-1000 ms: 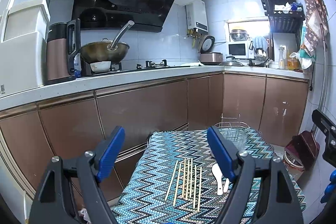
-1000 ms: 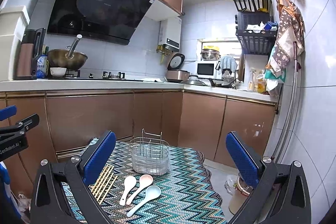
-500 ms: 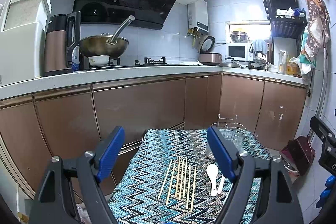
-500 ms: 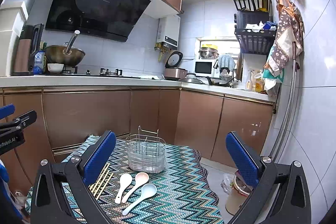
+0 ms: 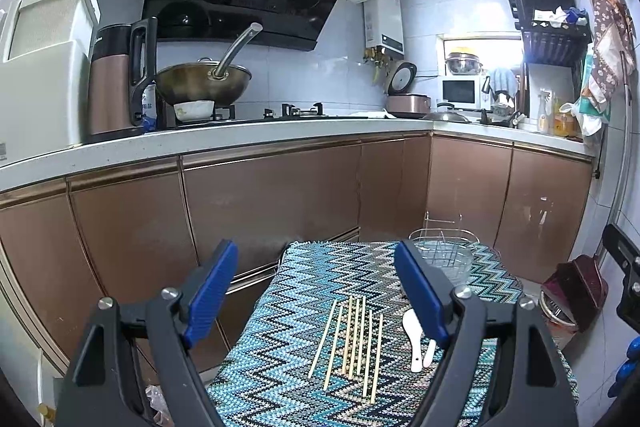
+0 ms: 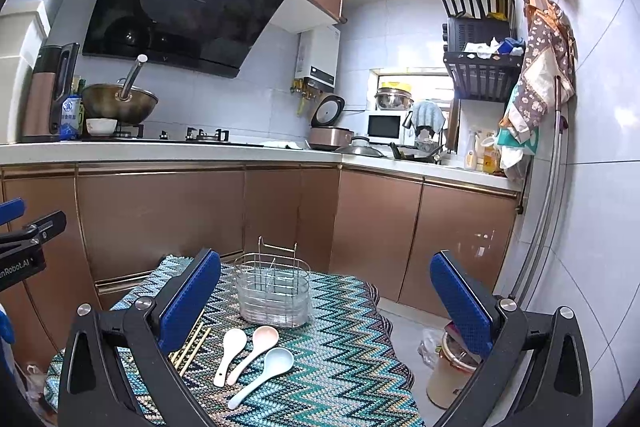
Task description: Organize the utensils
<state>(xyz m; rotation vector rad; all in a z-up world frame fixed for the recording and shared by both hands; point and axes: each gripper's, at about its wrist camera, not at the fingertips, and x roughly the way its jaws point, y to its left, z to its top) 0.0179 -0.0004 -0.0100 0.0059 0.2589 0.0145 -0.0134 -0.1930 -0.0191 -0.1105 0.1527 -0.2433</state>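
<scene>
Zigzag-patterned cloth (image 6: 344,359) covers a small table, and on it stands a wire utensil holder (image 6: 274,297). Just in front lie 3 spoons: white (image 6: 230,355), pink (image 6: 256,351) and pale blue (image 6: 264,373). Left of them, about 7 chopsticks (image 5: 354,341) lie side by side, though the count is hard to confirm. Left gripper (image 5: 320,301) and right gripper (image 6: 326,311) both hover above, jaws wide, holding nothing.
</scene>
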